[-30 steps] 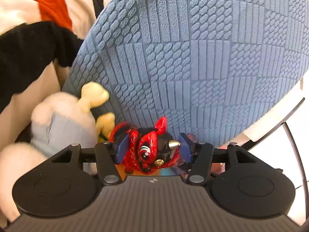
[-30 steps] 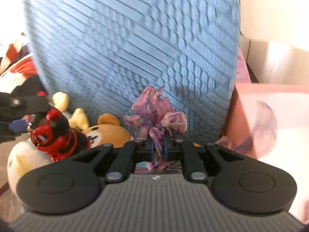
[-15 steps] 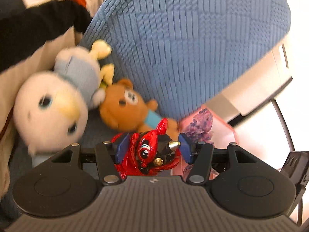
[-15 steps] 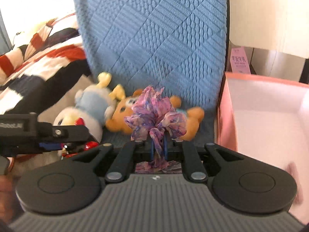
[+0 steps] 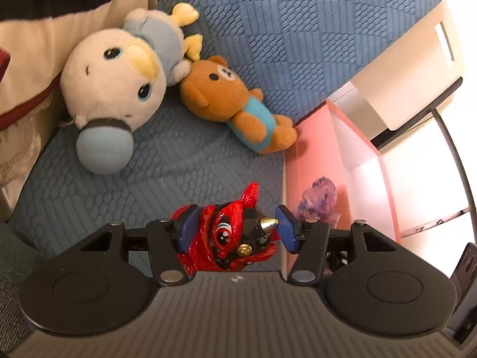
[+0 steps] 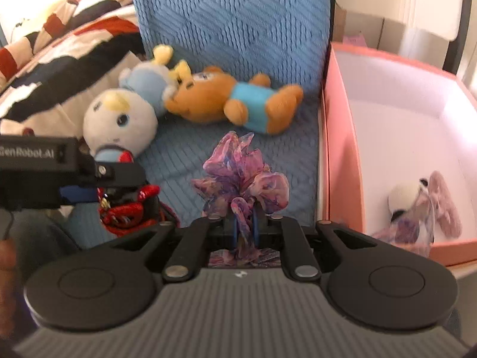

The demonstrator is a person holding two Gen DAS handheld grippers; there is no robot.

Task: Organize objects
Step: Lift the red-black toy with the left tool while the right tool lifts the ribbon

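Note:
My left gripper (image 5: 235, 229) is shut on a glossy red and black toy figure (image 5: 229, 235), held above the blue seat cushion (image 5: 167, 167). It also shows at the left of the right wrist view (image 6: 125, 205). My right gripper (image 6: 244, 223) is shut on a purple scrunchie (image 6: 241, 176), also seen in the left wrist view (image 5: 317, 203), beside the pink box (image 6: 340, 161). A white bird plush (image 5: 116, 80) and a brown teddy bear (image 5: 235, 104) lie on the cushion against the chair back.
The pink box stands right of the chair and holds a small plush and purple cloth (image 6: 423, 208). A striped blanket (image 6: 59, 47) lies at the left. The blue chair back (image 6: 232, 18) rises behind the toys. A white cabinet (image 5: 408, 68) stands behind the box.
Both grippers have pulled back and tilted down from the chair back with their loads held. The plush toys, the seat and the pink box have come into view.

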